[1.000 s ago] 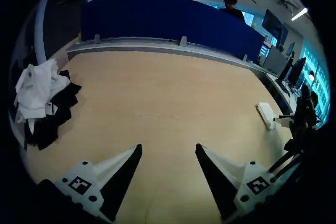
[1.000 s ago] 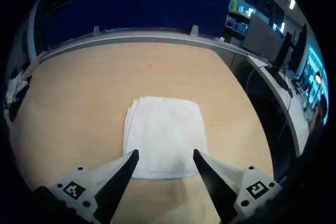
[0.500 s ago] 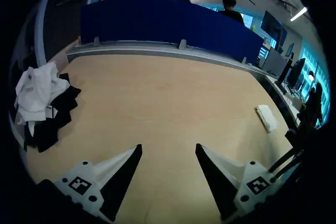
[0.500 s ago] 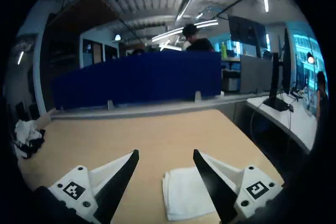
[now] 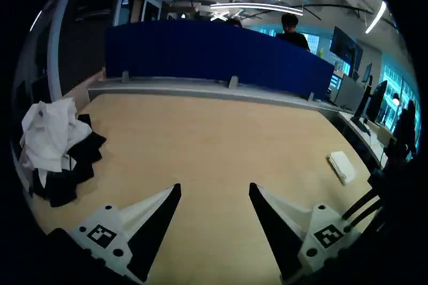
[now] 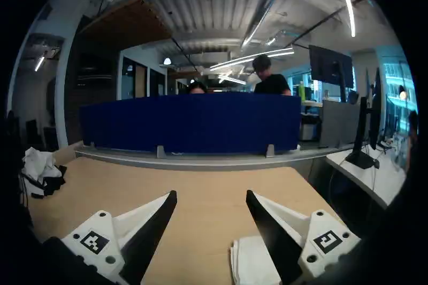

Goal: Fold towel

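The broad wooden counter [image 5: 214, 124] carries a heap of white and black clothes [image 5: 53, 148] at its left edge and, well apart near the right edge, the white towel [image 5: 341, 166], lying as a small, flat, layered rectangle. By that shape the folding looks finished, with little or nothing left to do. The right gripper [image 6: 209, 193] stands wide open and empty, the towel low beside it, partly behind one finger. The left gripper [image 5: 214, 185], also spread wide and holding nothing, hangs over bare counter well apart from the towel
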Demonstrator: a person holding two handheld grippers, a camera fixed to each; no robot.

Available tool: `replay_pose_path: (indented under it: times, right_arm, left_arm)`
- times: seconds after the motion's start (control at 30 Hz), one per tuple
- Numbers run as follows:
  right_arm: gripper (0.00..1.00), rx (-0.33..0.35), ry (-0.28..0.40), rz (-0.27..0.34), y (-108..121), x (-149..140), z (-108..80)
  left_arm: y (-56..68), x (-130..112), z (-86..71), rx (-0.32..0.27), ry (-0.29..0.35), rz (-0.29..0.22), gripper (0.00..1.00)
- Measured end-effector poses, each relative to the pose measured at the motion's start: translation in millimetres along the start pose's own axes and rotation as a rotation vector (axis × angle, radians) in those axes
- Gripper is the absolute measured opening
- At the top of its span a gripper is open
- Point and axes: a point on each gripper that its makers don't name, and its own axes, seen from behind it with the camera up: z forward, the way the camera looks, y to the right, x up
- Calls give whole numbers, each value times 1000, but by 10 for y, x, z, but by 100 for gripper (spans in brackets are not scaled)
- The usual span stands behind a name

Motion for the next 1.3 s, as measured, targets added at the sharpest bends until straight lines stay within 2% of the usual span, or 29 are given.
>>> replay_pose_path:
  times: [0.2, 0.3, 0.5, 0.9, 1.0, 1.3]
  right_arm:
    - [100, 6, -4, 4, -277, 49, -55]
    - [100, 18, -7, -7, -444, 65, -87]
    - [100, 25, -12, -50, -668, 145, -115]
    - [100, 48, -38, -53, -940, 333, -157]
    - [100, 56, -54, -57, -1003, 363, -140]
    - [100, 51, -86, -68, -1081, 463, 16]
  left_arm:
    - [-128, 625, -61, 30, 237, 12, 94]
    - [-227, 837, -100, 56, 324, 4, 94]
    - [-323, 971, -104, 81, 374, 15, 94]
    - [-369, 1007, -84, 112, 443, 76, 94]
    - [-383, 998, -67, 120, 465, 94, 94]
    - [-544, 864, 2, 161, 507, 130, 94]
